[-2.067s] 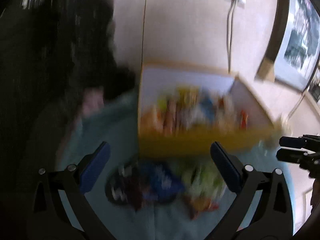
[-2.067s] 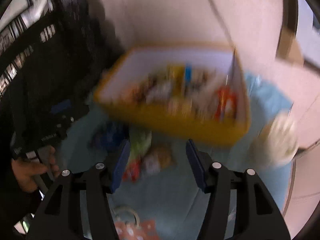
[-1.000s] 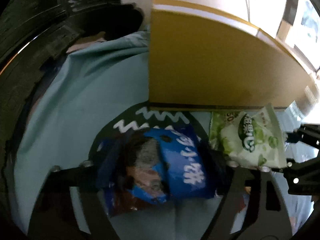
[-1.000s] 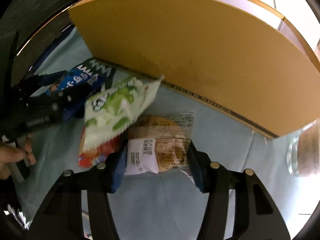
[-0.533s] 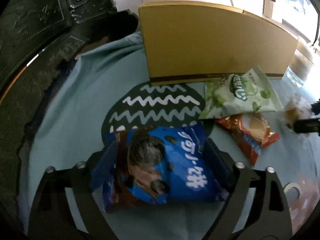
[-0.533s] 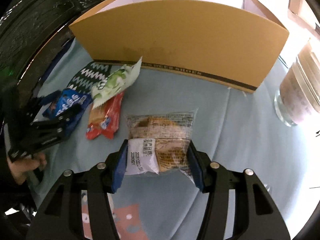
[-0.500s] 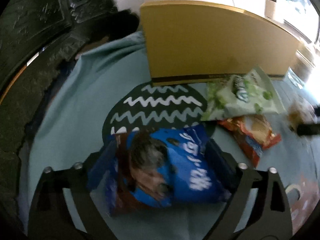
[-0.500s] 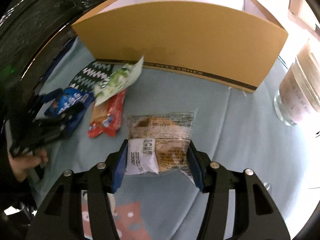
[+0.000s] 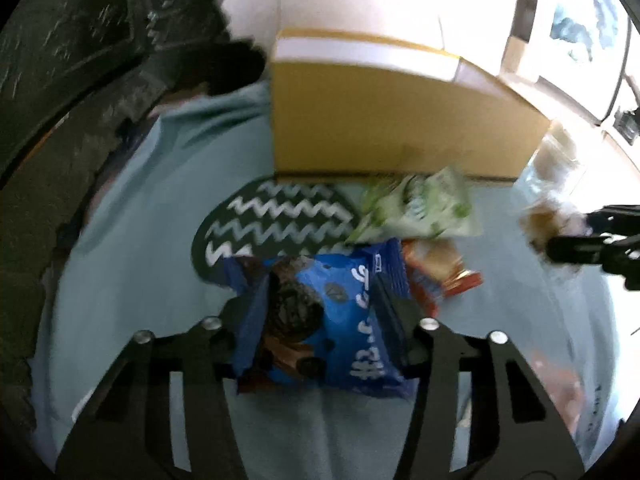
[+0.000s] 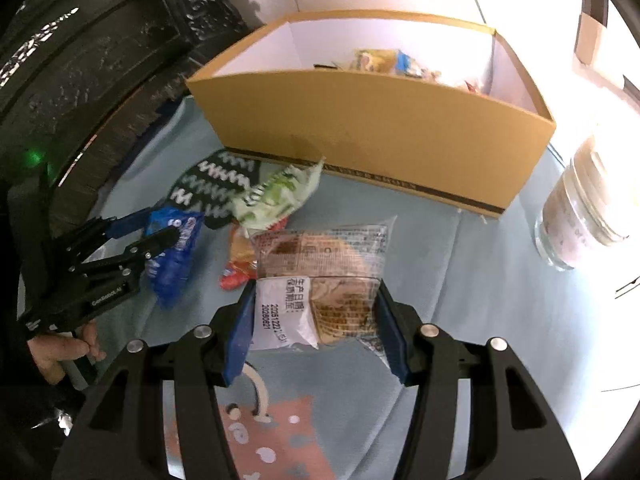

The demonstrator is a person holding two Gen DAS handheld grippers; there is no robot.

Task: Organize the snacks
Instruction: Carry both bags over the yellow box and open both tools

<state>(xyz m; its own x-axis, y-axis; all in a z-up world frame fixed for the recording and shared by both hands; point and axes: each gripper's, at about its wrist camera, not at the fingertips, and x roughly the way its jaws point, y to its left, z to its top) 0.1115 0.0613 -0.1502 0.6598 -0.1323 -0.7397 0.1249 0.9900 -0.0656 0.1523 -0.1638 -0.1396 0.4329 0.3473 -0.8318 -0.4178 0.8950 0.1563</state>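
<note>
My left gripper (image 9: pixel 320 294) is closing its jaws on a blue cookie packet (image 9: pixel 340 344), which sits crumpled between the pads. The right wrist view shows that gripper (image 10: pixel 160 234) holding the blue packet (image 10: pixel 172 264) just above the cloth. A clear-wrapped pastry (image 10: pixel 324 260) is lifted off the cloth with my right gripper (image 10: pixel 316 304) shut on it. On the cloth lie a green packet (image 10: pixel 280 196) and a red-orange packet (image 10: pixel 238 264). Behind them stands an open yellow box (image 10: pixel 380 132) with several snacks inside.
A teal cloth (image 10: pixel 460 300) covers the table. A dark zigzag-patterned patch (image 9: pixel 276 216) lies before the box. A glass jar (image 10: pixel 580 208) stands at the right. Dark carved furniture (image 10: pixel 80 60) lines the left. A person's hand (image 10: pixel 60 348) grips the left tool.
The left jaws have narrowed onto the blue packet and squeezed it. Both grippers have lifted and drawn back from the box, whose inside now shows. The right gripper still holds the pastry.
</note>
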